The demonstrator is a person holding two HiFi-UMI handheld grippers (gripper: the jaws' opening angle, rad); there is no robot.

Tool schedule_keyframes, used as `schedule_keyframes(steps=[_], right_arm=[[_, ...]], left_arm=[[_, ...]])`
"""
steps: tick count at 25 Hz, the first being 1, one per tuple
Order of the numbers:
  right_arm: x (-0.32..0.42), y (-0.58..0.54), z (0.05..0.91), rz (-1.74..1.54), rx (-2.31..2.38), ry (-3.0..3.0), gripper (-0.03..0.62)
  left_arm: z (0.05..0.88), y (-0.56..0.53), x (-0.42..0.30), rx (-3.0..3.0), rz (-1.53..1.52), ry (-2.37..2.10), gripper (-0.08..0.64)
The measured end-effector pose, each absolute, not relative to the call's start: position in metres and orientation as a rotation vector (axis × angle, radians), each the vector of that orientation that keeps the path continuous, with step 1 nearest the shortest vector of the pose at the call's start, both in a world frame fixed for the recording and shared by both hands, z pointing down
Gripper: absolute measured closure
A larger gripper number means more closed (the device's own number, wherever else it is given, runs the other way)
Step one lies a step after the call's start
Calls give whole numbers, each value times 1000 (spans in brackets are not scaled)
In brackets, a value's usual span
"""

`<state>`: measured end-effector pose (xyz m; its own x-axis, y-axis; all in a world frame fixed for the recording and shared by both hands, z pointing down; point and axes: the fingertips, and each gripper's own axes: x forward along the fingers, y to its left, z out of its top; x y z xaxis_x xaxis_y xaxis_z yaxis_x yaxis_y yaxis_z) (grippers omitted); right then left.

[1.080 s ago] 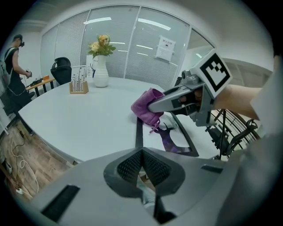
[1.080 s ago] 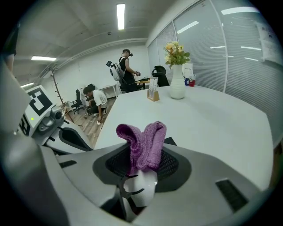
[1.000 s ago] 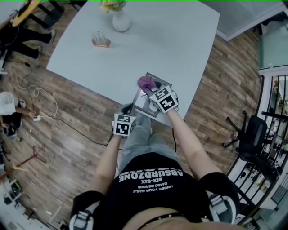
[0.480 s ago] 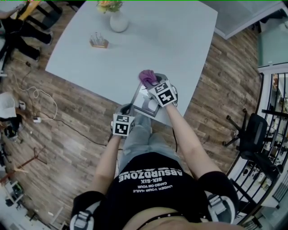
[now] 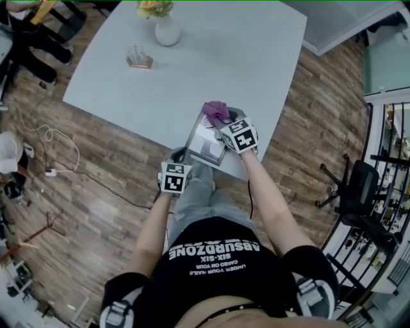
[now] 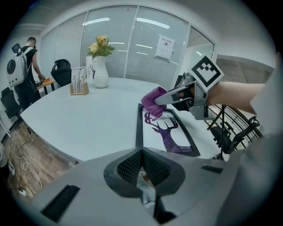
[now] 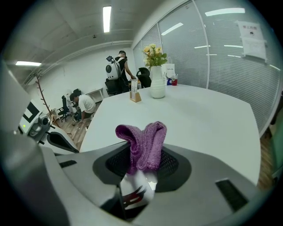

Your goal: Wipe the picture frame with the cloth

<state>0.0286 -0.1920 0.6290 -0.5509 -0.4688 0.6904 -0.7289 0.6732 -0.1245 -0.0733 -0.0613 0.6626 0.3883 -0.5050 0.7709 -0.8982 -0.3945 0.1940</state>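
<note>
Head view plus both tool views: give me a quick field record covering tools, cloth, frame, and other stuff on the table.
left tool: shut on the near corner of the picture frame
right tool: shut on the cloth
cloth: purple, at the frame's far end
picture frame: black rim, purple deer print, at the table's near edge
table: white
other items: white vase with flowers; small wooden rack; both on the far side

**Head view:** picture frame [image 5: 202, 141], right side under the right claw [image 5: 225, 122]; bouquet [image 5: 157, 8] cut by the top edge.
**Left gripper view:** frame's near end behind the left claw [image 6: 142, 154].
**Right gripper view:** cloth [image 7: 143, 141], lower end sunk between the jaws.
</note>
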Motion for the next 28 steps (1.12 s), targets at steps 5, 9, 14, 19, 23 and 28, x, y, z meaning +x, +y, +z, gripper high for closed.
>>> schedule_keyframes(steps=[5,9,14,19,23,28], right_arm=[[41,-187,630,549,919,-2242,443],[43,-187,631,555,930,-2245,443],[40,-185,632,562,935,-2241,446],[39,-182,631,577,930,-2250,449],[35,-174,633,580,910,-2249,451],[29,-161,633,583,889,-2263,451]], left_arm=[[663,-61,-75,2040,817,-1204,545],[663,-62,-75,2034,789,-1189,546],[663,-63,-76,2029,768,-1175,546],[664,-63,-77,2023,739,-1172,546],[664,-62,-77,2025,737,-1178,546],[664,-61,-77,2026,738,-1183,546]])
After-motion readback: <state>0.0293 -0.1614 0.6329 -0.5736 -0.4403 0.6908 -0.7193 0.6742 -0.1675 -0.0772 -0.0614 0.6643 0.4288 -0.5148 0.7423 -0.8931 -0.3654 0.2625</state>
